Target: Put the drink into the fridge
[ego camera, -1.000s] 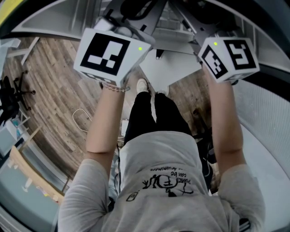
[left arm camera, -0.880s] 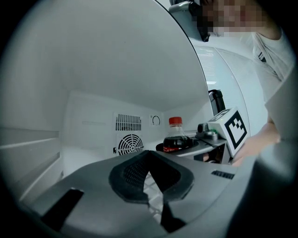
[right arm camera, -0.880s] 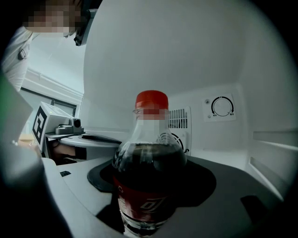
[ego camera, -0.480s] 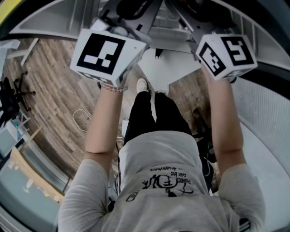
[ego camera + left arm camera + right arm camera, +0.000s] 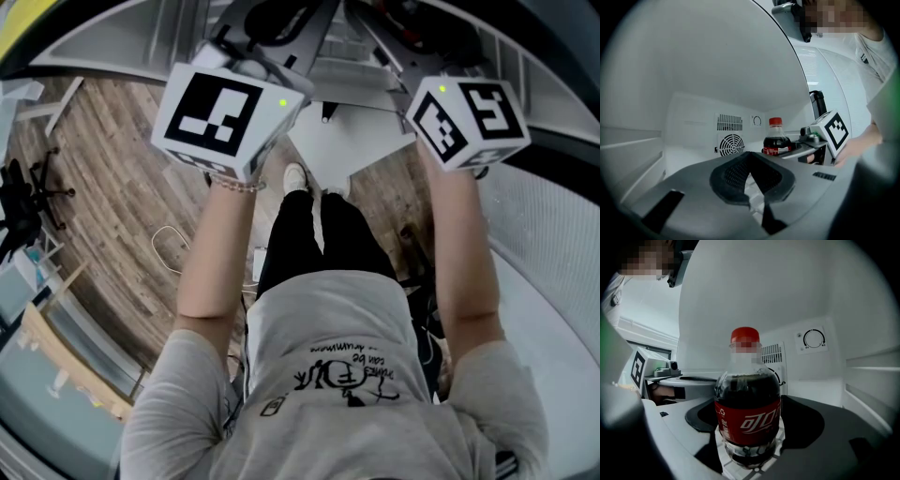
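Cola bottle, red cap on, stands upright on the white wire shelf inside a small fridge. A person has brought it there between the jaws of the right gripper. Those jaws are opening at this moment and are about as wide as they go. The dark pads sit either side of the red label and do not appear to press on it. The bottle's weight looks to be on the shelf rather than in the grip.

On the back wall behind it are a round fan grille and a thermostat dial.

The left gripper is just beside the right one, also pointed into the cabinet. Its two pads are closed tip to tip with nothing between them, and it plays no part in the placement. From above, both of the person's bare forearms reach forward, each ending in a cube with square markers.

The widening jaws suggest the drink is being let go where it belongs, so the main part of the job is as good as finished. The remaining risk is the exit. The right gripper has to come straight back, clear of the label and shoulders, or a pad could catch the bottle and tip it on the wire.
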`<state>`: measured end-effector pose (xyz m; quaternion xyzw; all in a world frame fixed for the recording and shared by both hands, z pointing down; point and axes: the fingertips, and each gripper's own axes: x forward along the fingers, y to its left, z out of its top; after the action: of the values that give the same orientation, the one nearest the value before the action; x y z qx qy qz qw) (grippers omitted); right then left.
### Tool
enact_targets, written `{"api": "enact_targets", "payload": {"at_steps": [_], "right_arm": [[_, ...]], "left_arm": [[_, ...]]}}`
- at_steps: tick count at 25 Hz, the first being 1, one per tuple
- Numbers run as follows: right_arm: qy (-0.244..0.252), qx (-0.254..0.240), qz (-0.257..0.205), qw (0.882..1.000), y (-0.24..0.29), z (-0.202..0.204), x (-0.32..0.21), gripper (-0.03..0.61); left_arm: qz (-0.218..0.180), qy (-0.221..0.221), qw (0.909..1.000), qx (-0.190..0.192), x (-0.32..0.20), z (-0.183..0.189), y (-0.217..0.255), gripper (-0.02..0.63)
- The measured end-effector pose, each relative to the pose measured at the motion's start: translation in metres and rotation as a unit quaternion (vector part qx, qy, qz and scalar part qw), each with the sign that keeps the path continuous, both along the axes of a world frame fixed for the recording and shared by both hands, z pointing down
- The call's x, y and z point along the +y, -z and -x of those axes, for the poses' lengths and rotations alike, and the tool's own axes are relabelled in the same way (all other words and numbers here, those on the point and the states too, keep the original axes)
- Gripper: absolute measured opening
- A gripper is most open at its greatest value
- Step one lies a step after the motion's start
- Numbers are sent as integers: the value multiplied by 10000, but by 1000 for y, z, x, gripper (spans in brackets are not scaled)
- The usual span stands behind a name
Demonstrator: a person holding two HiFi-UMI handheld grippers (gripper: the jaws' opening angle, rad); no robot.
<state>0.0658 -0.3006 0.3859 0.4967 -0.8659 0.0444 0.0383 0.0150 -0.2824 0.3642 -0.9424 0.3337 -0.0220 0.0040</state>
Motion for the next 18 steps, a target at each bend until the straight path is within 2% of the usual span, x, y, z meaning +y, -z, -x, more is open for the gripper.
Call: {"api": "enact_targets", "payload": {"at_steps": [4,18], "right_arm": [[-82,-20,189,9998,-4,-3,3,373],[-209,35,391,9990,6,-15,42,376]], "left_arm": [[89,40,9999,-81,2,5,-3,0],[275,168,9995,65,26,11,9,0]]}}
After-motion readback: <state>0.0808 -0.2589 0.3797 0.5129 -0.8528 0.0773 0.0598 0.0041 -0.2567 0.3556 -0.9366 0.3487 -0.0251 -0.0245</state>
